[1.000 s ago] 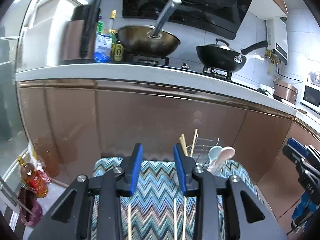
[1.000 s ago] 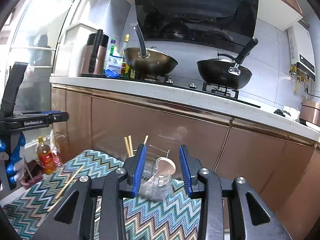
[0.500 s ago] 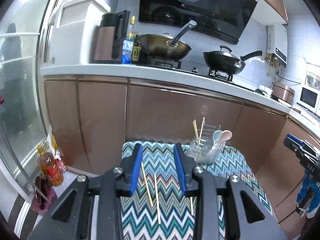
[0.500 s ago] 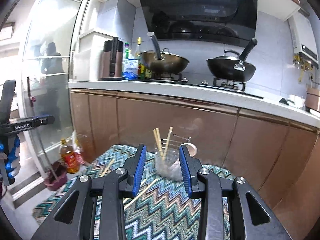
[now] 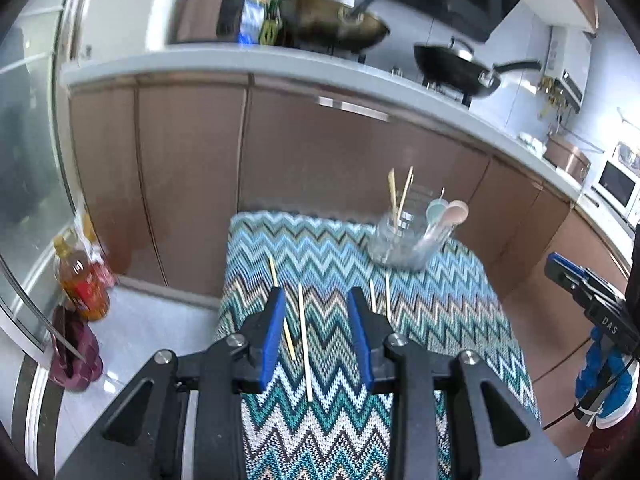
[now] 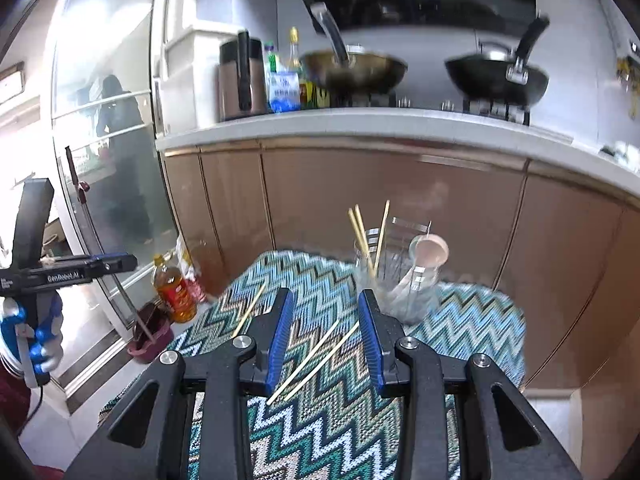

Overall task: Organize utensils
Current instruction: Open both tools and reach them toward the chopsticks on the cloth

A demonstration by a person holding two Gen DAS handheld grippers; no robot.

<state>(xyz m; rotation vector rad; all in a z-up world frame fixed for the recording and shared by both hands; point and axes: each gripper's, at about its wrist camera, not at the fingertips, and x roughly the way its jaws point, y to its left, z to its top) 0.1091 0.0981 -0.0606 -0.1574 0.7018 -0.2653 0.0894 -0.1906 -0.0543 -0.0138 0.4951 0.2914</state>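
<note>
Several loose wooden chopsticks (image 5: pixel 304 344) lie on a zigzag-patterned cloth (image 5: pixel 440 312). At the cloth's far end stands a clear holder (image 5: pixel 400 240) with two chopsticks and two pale spoons (image 5: pixel 448 216) in it. My left gripper (image 5: pixel 318 320) hovers over the near chopsticks, open, with nothing between its blue pads. In the right wrist view, two chopsticks (image 6: pixel 312 360) lie side by side under my right gripper (image 6: pixel 326 320), which is open and holds nothing. Another chopstick (image 6: pixel 248 312) lies to the left, and the holder (image 6: pixel 400 280) stands just beyond the right finger.
Brown cabinet fronts (image 5: pixel 320 160) rise right behind the cloth under a white counter with two woks (image 6: pixel 496 72). An oil bottle (image 5: pixel 82 284) and a maroon bin (image 5: pixel 76 356) stand on the floor at left. A glass sliding door (image 6: pixel 112 184) lies left.
Both grippers drew back from the cabinets and tilted down. More cloth and loose chopsticks came into view, and the holder now sits farther off. Neither gripper's jaws changed.
</note>
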